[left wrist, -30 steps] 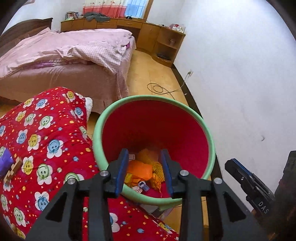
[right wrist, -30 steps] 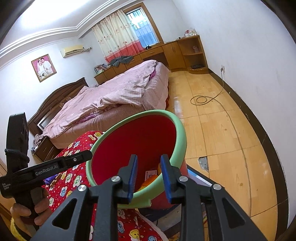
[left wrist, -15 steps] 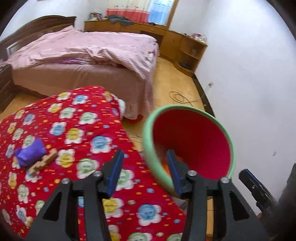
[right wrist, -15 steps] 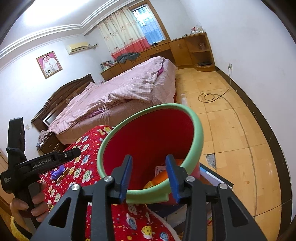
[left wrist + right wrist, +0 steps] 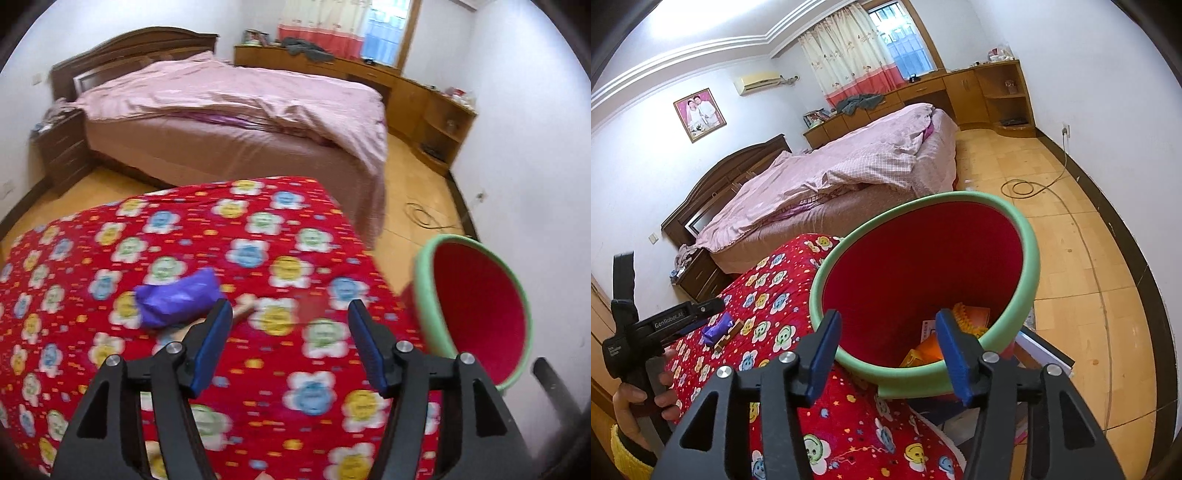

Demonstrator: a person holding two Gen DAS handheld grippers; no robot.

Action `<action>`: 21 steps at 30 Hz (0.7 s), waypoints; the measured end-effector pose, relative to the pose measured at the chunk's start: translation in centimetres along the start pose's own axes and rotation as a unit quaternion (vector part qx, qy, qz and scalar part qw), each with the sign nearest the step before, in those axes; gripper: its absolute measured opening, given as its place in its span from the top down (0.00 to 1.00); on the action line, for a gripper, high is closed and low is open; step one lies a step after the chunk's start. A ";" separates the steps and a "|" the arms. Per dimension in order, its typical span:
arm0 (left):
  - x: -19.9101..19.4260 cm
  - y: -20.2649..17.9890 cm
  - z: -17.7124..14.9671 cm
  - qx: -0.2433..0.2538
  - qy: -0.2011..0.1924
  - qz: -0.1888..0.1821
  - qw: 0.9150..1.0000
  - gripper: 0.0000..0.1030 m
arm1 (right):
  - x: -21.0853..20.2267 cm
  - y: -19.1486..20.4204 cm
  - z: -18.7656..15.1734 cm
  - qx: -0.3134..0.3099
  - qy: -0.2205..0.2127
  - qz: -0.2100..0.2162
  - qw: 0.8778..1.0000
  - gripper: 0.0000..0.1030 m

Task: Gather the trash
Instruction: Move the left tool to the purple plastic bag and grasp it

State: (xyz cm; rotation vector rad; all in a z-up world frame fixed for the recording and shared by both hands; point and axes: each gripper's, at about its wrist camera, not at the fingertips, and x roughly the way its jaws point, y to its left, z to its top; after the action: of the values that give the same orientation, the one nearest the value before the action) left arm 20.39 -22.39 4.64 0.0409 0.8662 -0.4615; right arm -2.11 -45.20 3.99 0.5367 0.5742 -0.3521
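My left gripper (image 5: 290, 319) has just been opening, nothing between its blue pads, above the red flower-print blanket (image 5: 258, 236). A crumpled purple wrapper (image 5: 177, 301) lies just ahead-left of it. My right gripper (image 5: 888, 332), also just opening and empty, points into the green-rimmed red bin (image 5: 1032, 266), orange trash (image 5: 973, 317) inside.

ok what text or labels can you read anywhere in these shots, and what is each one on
"GenRobot.AI": white lettering on the arm of the left gripper, right wrist view.
Small white print on the left gripper's handle block: too small to read.
Print on the white paper in the red bin: too small to read.
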 end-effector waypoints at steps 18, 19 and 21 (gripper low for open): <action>5.5 7.8 0.2 -0.067 0.027 0.101 0.992 0.25 | 2.2 0.7 -0.3 -0.003 0.023 0.000 1.000 0.42; 5.8 7.9 0.2 -0.071 0.031 0.099 0.992 0.25 | 2.3 0.7 -0.3 -0.002 0.024 -0.001 1.000 0.42; 6.5 8.1 0.2 -0.076 0.036 0.095 0.992 0.25 | 2.6 0.7 -0.2 -0.002 0.025 -0.002 1.000 0.42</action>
State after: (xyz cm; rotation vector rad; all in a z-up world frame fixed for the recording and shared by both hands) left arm 27.48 -17.53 -1.26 -0.0007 0.9566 -0.2167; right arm 0.16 -44.96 2.60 0.5426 0.6243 -0.3419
